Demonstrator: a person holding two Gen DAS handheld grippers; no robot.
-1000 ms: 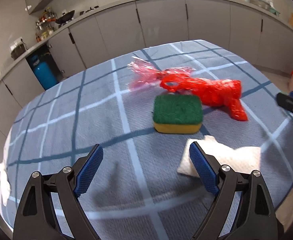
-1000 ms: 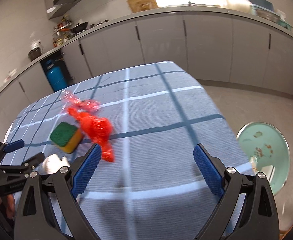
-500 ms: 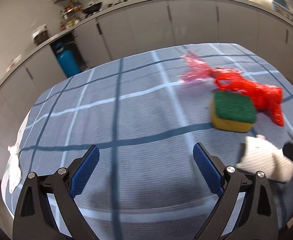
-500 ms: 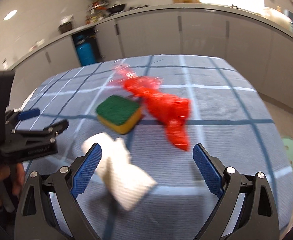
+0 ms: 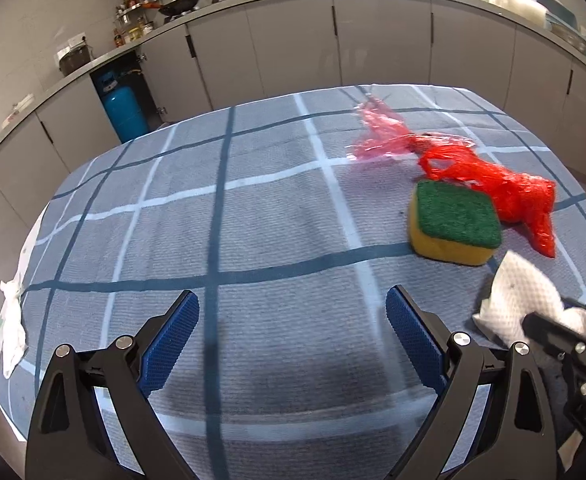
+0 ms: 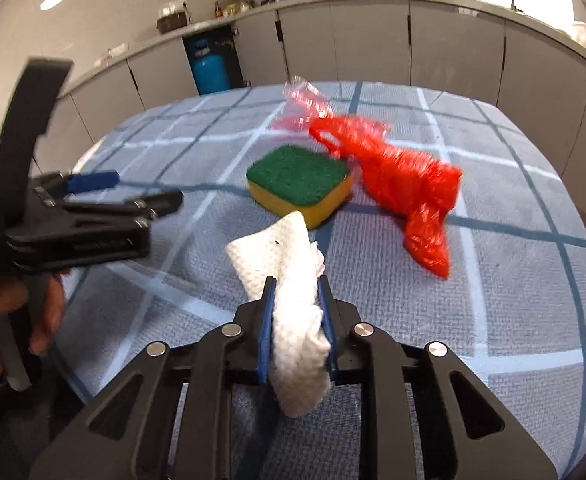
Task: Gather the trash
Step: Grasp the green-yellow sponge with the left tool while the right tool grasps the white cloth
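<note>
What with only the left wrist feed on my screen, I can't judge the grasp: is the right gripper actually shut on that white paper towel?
Observer: Yes. In the right wrist view the right gripper has its blue pads pressed against the paper towel from both sides.
Operator: Is it held by a corner?
Observer: No, around its middle: a flap stands past the fingertips and a crumpled wad hangs below the pads.
Operator: Anything else caught in there?
Observer: No, only towel sits between the pads.
</note>
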